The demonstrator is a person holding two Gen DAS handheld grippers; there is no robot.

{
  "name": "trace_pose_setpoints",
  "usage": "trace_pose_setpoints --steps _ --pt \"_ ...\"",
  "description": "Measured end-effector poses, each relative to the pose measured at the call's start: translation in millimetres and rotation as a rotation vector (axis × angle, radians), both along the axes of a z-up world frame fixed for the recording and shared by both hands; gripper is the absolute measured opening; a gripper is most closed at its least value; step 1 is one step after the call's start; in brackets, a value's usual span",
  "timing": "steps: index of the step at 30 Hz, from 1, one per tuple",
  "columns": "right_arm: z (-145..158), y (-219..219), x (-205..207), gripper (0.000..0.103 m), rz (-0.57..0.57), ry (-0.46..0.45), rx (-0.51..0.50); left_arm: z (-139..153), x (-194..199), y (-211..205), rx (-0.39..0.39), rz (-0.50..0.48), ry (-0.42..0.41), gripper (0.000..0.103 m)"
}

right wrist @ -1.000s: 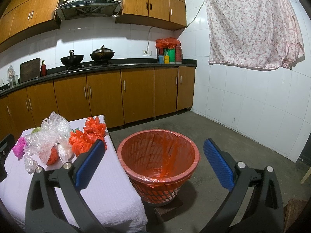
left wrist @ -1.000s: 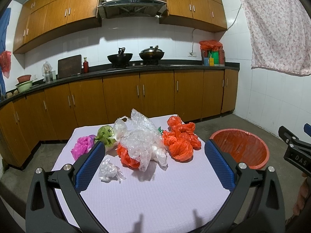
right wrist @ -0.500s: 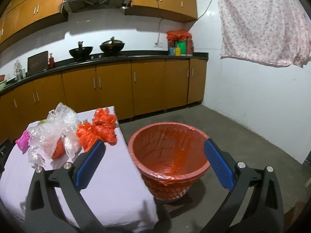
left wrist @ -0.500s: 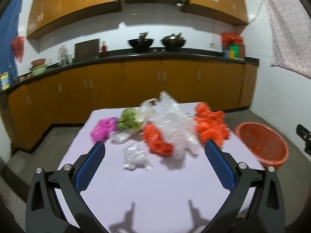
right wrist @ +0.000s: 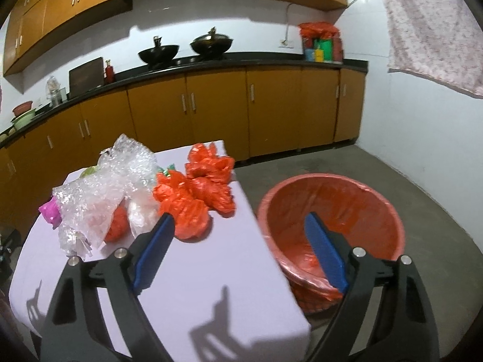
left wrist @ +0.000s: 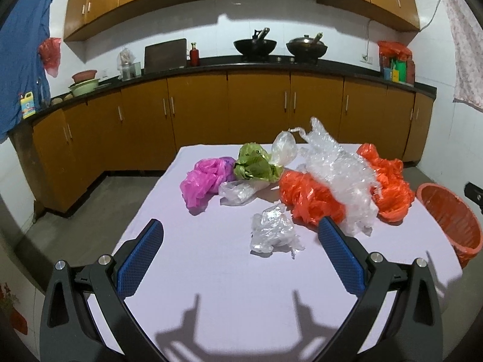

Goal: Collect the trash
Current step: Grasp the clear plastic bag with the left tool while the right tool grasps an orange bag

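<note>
Kitchen table [left wrist: 211,271], crumpled plastic bags [left wrist: 329,178], left fingers [left wrist: 142,256] spread, right closing, empty.

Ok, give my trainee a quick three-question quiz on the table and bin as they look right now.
1. True or false: the pink bag lies inside the red bin.
2. Which piece of trash lies nearest the left gripper? A) green bag B) small clear bag C) pink bag
3. Fill in: the bin stands on the ____, beside the table.

Key: 1 false; 2 B; 3 floor.
</note>
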State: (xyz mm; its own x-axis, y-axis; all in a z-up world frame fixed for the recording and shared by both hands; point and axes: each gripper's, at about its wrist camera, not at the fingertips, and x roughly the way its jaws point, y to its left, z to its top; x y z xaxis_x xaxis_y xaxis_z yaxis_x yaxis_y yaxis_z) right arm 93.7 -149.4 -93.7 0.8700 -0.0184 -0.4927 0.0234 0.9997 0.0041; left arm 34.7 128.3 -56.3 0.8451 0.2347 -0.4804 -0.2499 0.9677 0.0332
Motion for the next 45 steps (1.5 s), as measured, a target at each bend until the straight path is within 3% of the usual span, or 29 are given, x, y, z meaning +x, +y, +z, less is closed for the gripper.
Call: trace_pose_setpoints --steps 13,21,28,36,45 --pt "-34.8 40.9 86.1 0.077 0.136 0.117 0.014 -38.0 73.1 10.4 -0.088 -0.06 0.141 0.1" --pt "-55.6 49.3 122.4 0.076 0.165 0.179 0.002 -58.8 101.4 6.2 -0.105 -0.095 0.233 0.085" --pt "-65.3 65.4 137.7 0.076 0.216 0.204 -0.037 -68.9 108.0 15.3 -0.153 -0.092 0.277 0.066" --pt "-73.9 72.6 141.1 0.044 0.227 0.233 -0.063 -70.9 107.8 26.6 -0.187 -0.096 0.282 0.047" --pt "-62.6 71.9 122.3 0.036 0.289 0.215 -0.014 -58.4 94.2 39.4 -0.204 -0.094 0.236 0.041"
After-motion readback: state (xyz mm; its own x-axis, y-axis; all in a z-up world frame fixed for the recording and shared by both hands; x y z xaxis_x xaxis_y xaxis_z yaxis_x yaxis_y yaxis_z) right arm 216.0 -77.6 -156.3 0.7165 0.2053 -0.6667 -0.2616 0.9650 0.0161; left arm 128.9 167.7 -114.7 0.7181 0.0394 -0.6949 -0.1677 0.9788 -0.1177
